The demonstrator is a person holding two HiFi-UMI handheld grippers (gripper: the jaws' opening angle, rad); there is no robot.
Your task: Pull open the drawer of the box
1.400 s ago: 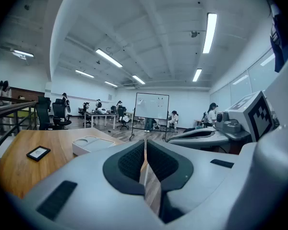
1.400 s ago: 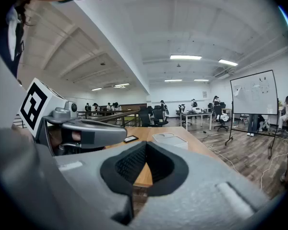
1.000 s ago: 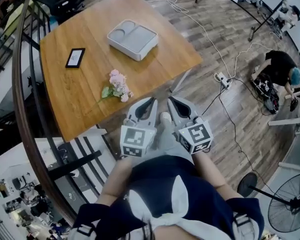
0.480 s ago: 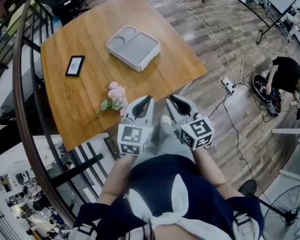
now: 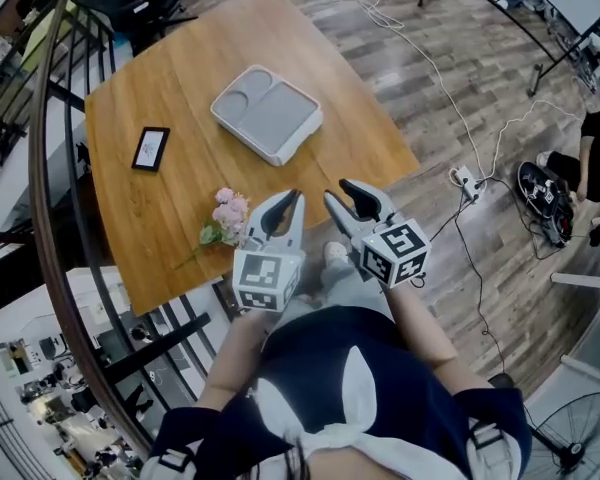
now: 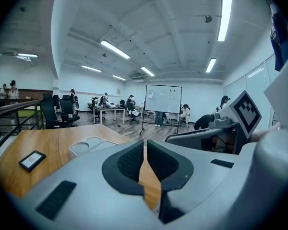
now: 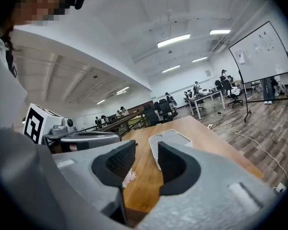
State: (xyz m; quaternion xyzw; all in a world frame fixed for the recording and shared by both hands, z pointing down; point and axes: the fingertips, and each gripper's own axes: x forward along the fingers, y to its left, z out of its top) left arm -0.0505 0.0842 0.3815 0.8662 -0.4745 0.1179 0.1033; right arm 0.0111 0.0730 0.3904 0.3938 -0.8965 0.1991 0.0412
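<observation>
The white box (image 5: 267, 113) lies flat on the wooden table (image 5: 170, 218), with two shallow recesses in its top; I cannot make out its drawer front. It also shows beyond the jaws as the box (image 6: 89, 145) and the box (image 7: 169, 140). My left gripper (image 5: 288, 203) hovers at the table's near edge, well short of the box, its jaws shut with nothing held (image 6: 144, 150). My right gripper (image 5: 342, 198) is beside it. Its jaws have just been opening and stand apart with nothing between them (image 7: 146, 159).
A pink flower sprig (image 5: 227, 213) lies just ahead of the left gripper. A black flat device (image 5: 151, 148) sits at the table's left. A dark railing (image 5: 55, 168) curves along the left. Cables and a power strip (image 5: 467, 180) lie on the floor to the right.
Both grippers have moved forward toward the table's near edge. The right gripper's jaws, shut before, now stand apart. The left jaws stay shut.
</observation>
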